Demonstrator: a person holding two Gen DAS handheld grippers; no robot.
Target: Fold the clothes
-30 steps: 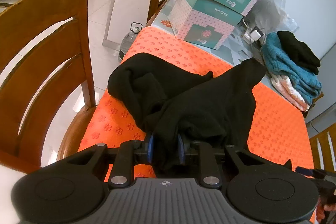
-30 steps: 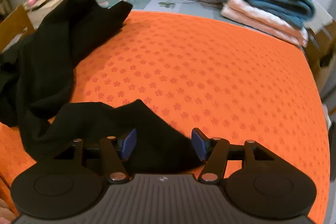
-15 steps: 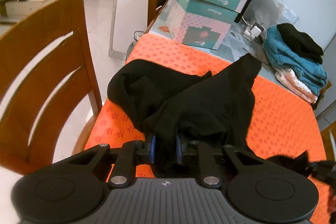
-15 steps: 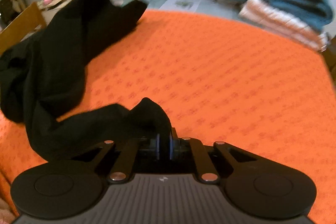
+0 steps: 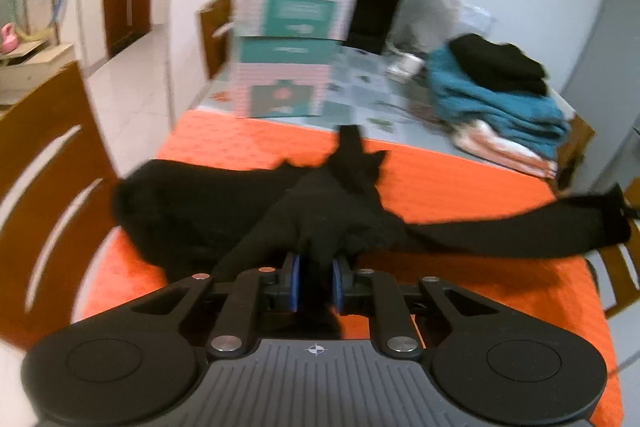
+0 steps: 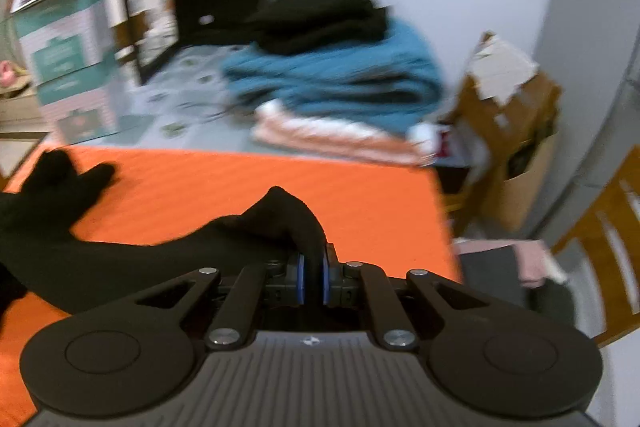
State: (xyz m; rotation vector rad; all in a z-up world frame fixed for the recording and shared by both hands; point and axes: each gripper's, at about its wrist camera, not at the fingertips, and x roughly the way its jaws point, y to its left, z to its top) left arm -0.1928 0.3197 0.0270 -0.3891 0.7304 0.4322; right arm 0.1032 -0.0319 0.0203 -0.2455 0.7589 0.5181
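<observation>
The black garment [image 5: 280,211] is limp, light knit that sags between supports. It sprawls across the near left part of the orange-covered tabletop [image 5: 460,183], one limb stretched toward the right edge. The left tongs [image 5: 314,281] are closing on a bunched fold; the right tongs [image 6: 313,281] are clamped on the limb's end. Gripping hems or corners rather than bunches should spread it flatter.

The right gripper [image 6: 311,279], open around a fold of the black garment [image 5: 320,211] a second ago, clamped its jaws on it and lifted. The left gripper [image 5: 316,281] rose too, its jaws closing further on the cloth. The garment, formerly heaped, was stretched between them above the orange surface [image 5: 460,183].
</observation>
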